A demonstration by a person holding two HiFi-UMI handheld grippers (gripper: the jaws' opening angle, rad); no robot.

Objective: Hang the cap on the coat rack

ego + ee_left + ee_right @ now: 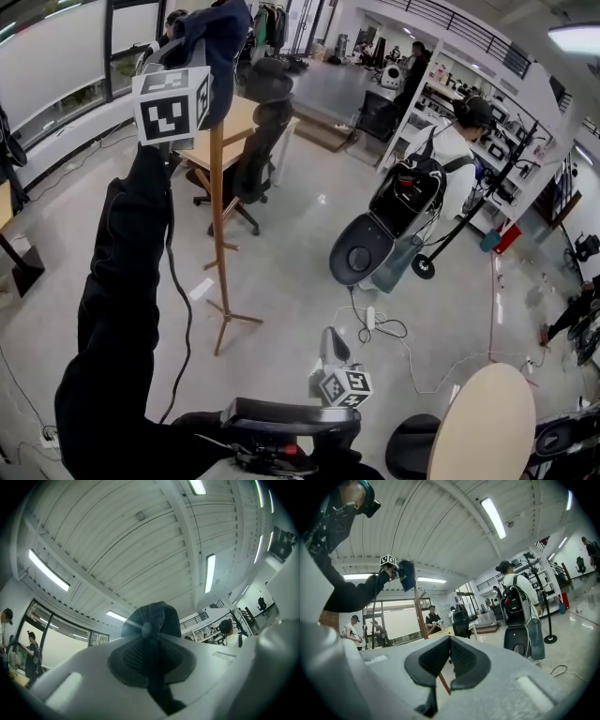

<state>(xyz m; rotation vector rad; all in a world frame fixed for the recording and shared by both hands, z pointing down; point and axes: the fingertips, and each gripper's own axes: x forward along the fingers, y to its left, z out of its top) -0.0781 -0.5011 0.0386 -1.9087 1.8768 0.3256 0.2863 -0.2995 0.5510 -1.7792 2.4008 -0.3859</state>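
Up went the dark navy cap [154, 618], crown button and panel seams facing the left gripper view, its cloth pinched in the clenched left tool [151, 641]. It sat right at the top of the wooden coat rack [218, 216], though whether it touched a peg couldn't be told. Down low the right tool [450, 641] was clenched on nothing, and all round lay a glossy grey floor [300, 244], a pale wooden bench [239, 120] with a black office chair [262, 131] behind the rack, and strip lights [210, 573] on a ribbed white ceiling.
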